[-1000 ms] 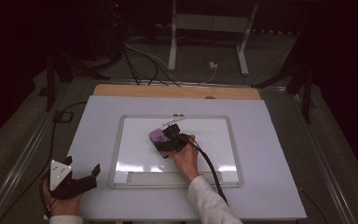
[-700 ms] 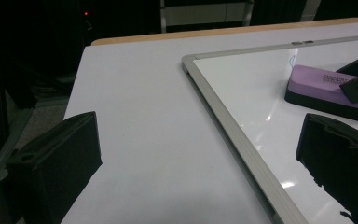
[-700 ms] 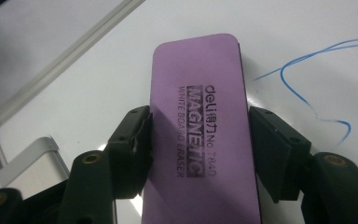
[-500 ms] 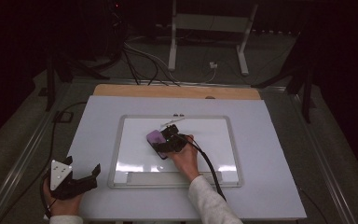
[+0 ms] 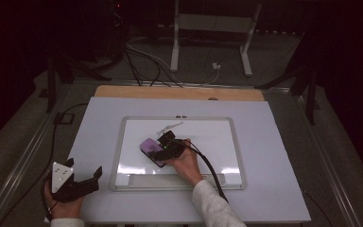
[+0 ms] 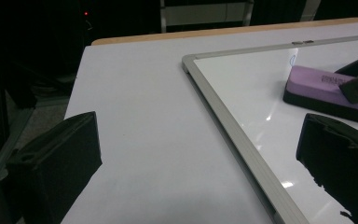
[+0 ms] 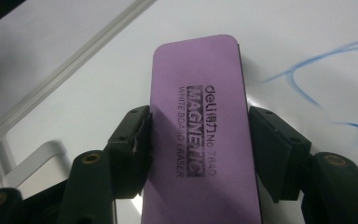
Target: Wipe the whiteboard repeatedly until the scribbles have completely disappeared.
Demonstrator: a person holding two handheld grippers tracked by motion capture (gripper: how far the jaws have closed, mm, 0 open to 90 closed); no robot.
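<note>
**Purple eraser clamped on the whiteboard**

Dark room all around, with a flat white table (image 5: 99, 123) lit up in the middle and a strip of wood showing along its far edge. On it lay a glossy whiteboard (image 5: 217, 142) with a rounded brushed-metal frame.

Main thing was the eraser (image 7: 200, 130): a long purple foam block with rounded corners, a black felt layer underneath and dark printed lettering on top. It sat flat on the whiteboard, a bit left of the middle. The right gripper (image 7: 198, 140) had its two matte black jaws pressed against the eraser's long sides, so it was clamped on it, with a thick black cable trailing back past the sleeve. A thin blue marker squiggle (image 7: 317, 74) curved across the shiny surface just beside the eraser.

Off at the near left corner of the table, well apart from the board, the left gripper (image 5: 87, 179) was held in a hand, its chunky black jaws standing wide apart with nothing between them, and a grey three-cornered plate on top.
</note>
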